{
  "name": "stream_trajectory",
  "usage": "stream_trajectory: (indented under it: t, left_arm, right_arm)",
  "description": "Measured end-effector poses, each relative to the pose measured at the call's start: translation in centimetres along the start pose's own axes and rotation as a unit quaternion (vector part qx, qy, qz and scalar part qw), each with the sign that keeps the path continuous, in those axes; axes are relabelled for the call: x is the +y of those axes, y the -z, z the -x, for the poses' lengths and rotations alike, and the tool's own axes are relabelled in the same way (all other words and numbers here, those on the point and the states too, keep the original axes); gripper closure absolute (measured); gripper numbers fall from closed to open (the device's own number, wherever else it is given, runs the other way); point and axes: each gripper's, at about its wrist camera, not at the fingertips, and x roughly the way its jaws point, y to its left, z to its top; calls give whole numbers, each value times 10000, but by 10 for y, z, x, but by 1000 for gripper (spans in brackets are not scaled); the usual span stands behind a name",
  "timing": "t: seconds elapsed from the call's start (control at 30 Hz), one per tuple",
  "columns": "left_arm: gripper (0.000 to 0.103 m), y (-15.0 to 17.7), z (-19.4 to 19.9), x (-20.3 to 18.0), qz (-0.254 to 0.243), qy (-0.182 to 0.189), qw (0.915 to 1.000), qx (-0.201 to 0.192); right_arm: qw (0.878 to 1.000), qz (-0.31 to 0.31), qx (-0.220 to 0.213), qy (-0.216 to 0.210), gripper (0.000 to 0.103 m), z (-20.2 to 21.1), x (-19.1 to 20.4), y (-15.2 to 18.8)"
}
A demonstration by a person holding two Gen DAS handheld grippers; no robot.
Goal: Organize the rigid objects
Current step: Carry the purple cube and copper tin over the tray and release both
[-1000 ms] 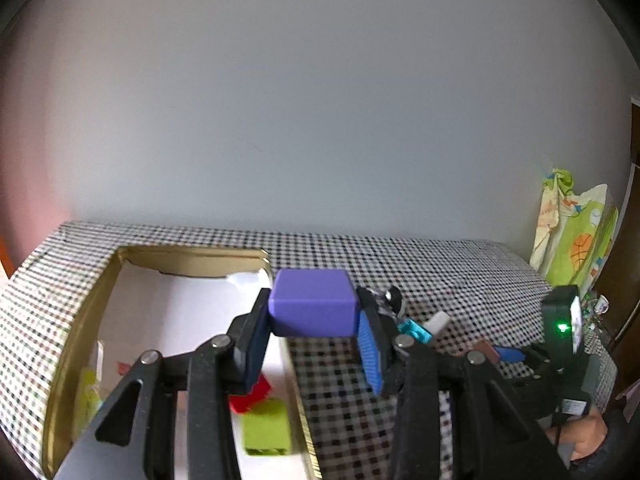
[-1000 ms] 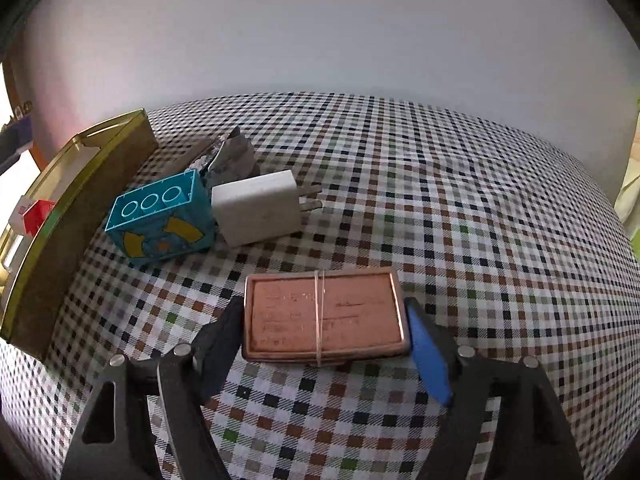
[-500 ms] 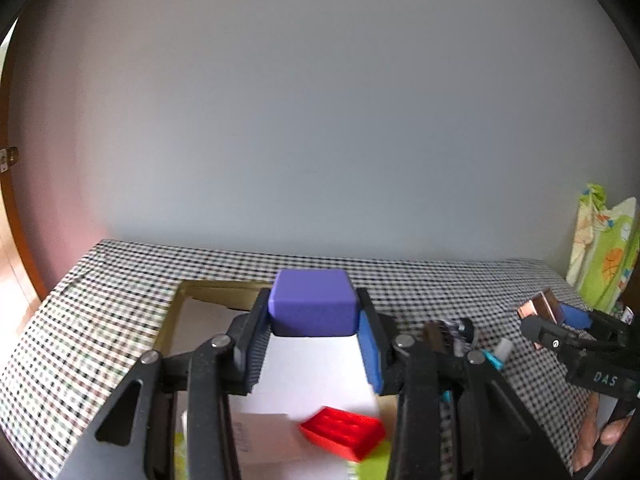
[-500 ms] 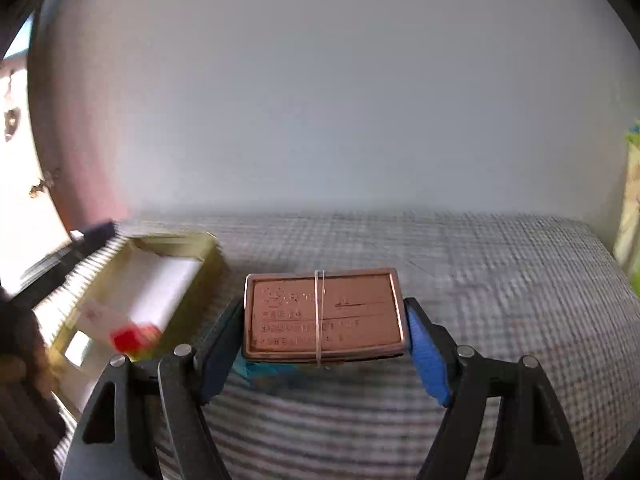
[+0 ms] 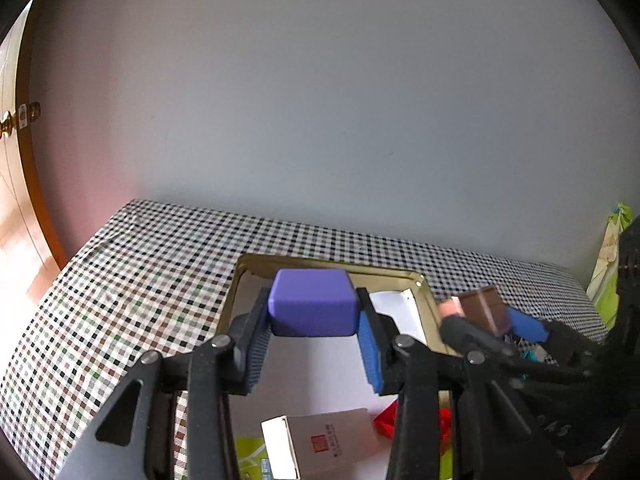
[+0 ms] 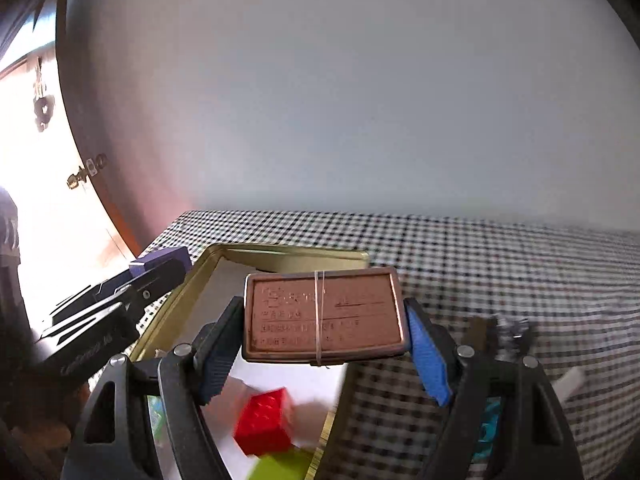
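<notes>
**Ana:** Carrying two loads at once here: our left claw (image 5: 316, 334) is clamped on the purple block (image 5: 313, 302), and our right claw (image 6: 326, 346) is clamped on the copper tin (image 6: 322, 314) with the band around it.

**Ben:** And both sit over the gold tray (image 5: 256, 264) on the checked bench (image 5: 132, 280). We judge this as the drop-off step, so how do we do it well?

**Ana:** We pick bare floor in the tray. The red brick (image 6: 264, 420), the green block (image 6: 280, 464) and the white box (image 5: 320, 440) crowd the near end, so the far, paler end looks the better landing spot (as far as we can see past the claws).

**Ben:** One at a time, we'd say. The two claws are close; in the left view the right claw (image 5: 486, 318) hangs just beside the tray's right rim.

**Ana:** Agreed. We lower until the load is close to the floor, then part the pads, rather than letting it fall onto the brick.

**Ben:** Pose?

**Ana:** Both claws tilt downward and forward, fingers level side to side, each load held flat across its ends. The left claw (image 6: 160, 270) comes in from the tray's left side in the right view.

**Ben:** A teal block (image 6: 486, 436) and other bits wait on the bench to the right.
</notes>
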Motion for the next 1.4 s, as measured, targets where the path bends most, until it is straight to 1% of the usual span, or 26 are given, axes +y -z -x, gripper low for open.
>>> stream_trajectory:
  t: [0.07, 0.13, 0.17, 0.33, 0.47, 0.57, 0.67, 0.77, 0.87, 0.93, 0.97, 1.0, 1.03, 1.07, 1.1, 1.13, 1.17, 1.2, 1.27, 1.33, 1.4]
  left_arm:
    - [64, -1, -2, 2, -4, -75, 9999, 84]
    - [64, -1, -7, 6, 81, -72, 9997, 204]
    - [64, -1, -10, 8, 105, -57, 9996, 240]
    - [64, 2, -21, 14, 185, -166, 9984, 499]
    - [64, 5, -29, 22, 353, -87, 9966, 746]
    - [64, 8, -31, 25, 452, -38, 9948, 914]
    - [64, 8, -30, 26, 511, -79, 9933, 1032]
    - [65, 9, -34, 32, 569, -111, 9921, 1113]
    - [57, 8, -33, 32, 353, -471, 9928, 1040]
    - [44, 5, -26, 31, 270, -697, 9935, 859]
    - [40, 4, -22, 32, 288, -682, 9945, 740]
    - [29, 2, -14, 34, 363, -586, 9961, 543]
    - [14, 1, -9, 36, 432, -538, 9968, 408]
    - [6, 0, -4, 39, 505, -516, 9970, 282]
    - [1, -1, 1, 42, 585, -492, 9969, 164]
    - [0, -1, 5, 45, 678, -430, 9968, 48]
    - [0, -2, 8, 47, 756, -377, 9964, -18]
    - [0, -2, 9, 50, 833, -345, 9959, -57]
    - [0, -1, 11, 55, 1016, -281, 9943, -126]
    - [0, 1, 14, 57, 1156, -223, 9929, -200]
    - [0, 2, 16, 54, 1164, -217, 9927, -232]
  right_arm:
    - [10000, 5, 72, -20, 25, -10, 5, -1]
    - [9999, -30, 146, -2, 25, -18, 8, 1]
    - [9998, -56, 188, -14, 25, -14, 10, 8]
    - [9993, 14, 377, -46, 25, -19, 6, 11]
    - [9970, 60, 748, -200, 25, -28, 4, 15]
    - [9968, 170, 775, -100, 24, -27, 4, 15]
    - [9964, 311, 788, -23, 24, -29, 7, 16]
    - [9948, 606, 820, 0, 24, -33, 14, 16]
    - [9938, 759, 810, -51, 24, -34, 16, 16]
    - [9944, 719, 771, -124, 24, -34, 13, 15]
    - [9950, 668, 723, -157, 24, -32, 12, 15]
    - [9965, 567, 582, -199, 24, -26, 8, 13]
    - [9980, 452, 354, -282, 24, -17, 4, 12]
    - [9983, 375, 158, -415, 24, -10, 1, 11]
    - [9974, 281, -102, -659, 24, 1, -3, 10]
    - [9965, 225, -229, -766, 21, 8, -5, 9]
    - [9961, 149, -388, -783, 20, 16, -8, 9]
    - [9955, 34, -633, -707, 20, 26, -13, 10]
    - [9931, -222, -1069, -439, 20, 43, -26, 17]
    - [9918, -363, -1219, -118, 20, 51, -38, 25]
    - [9899, -471, -1325, 191, 20, 57, -54, 36]
